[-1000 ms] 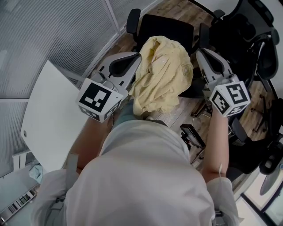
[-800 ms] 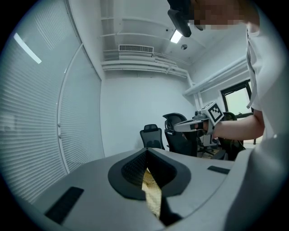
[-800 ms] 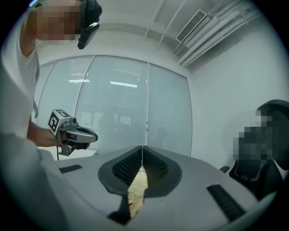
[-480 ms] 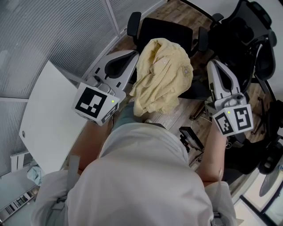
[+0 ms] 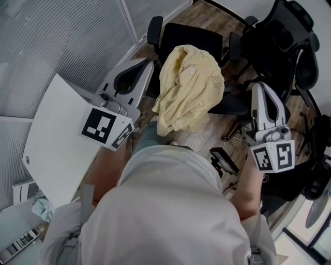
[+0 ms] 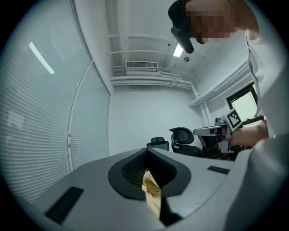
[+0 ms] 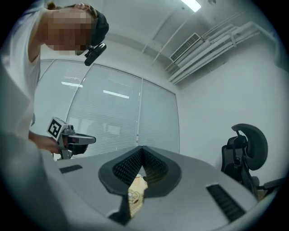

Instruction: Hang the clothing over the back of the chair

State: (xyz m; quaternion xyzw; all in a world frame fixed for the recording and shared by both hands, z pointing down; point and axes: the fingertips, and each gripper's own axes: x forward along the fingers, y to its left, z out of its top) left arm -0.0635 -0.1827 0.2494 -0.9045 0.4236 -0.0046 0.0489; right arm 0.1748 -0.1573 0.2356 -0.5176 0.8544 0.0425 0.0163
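Only the head view takes in the wall of grey blinds (image 5: 62, 46) left of the left claw (image 5: 147, 66) and the wood-plank floor (image 5: 204, 9) beneath both claws. It also shows the white bench (image 5: 51, 145) under the left claw's marker cube (image 5: 106, 129). The person's white top (image 5: 165, 207) fills its lower half.

The black office chair (image 5: 196, 36) stands between the two claws. The yellow garment (image 5: 189, 88) lies draped over its back and hangs crumpled toward the person. The chair back itself is covered by the cloth. More dark chairs (image 5: 289, 36) crowd beyond the right claw (image 5: 260, 86).

From above, the garment sits near the left claw's tip on its right, with whether they touch unclear. It is well apart from the right claw, on that claw's left.

The gripper views show what the head view cannot. Each claw's jaws stand pressed together, the ribbed pads meeting at the tips. Each view also catches the other claw across the room, held in a hand. The left gripper view adds a ceiling vent (image 6: 141, 64) and a strip light (image 6: 178, 49). The right gripper view adds a high-backed chair with a headrest (image 7: 246, 144).

Low in the slit of each claw sits a yellow sliver (image 6: 152, 196), and I cannot tell if it is pinched cloth
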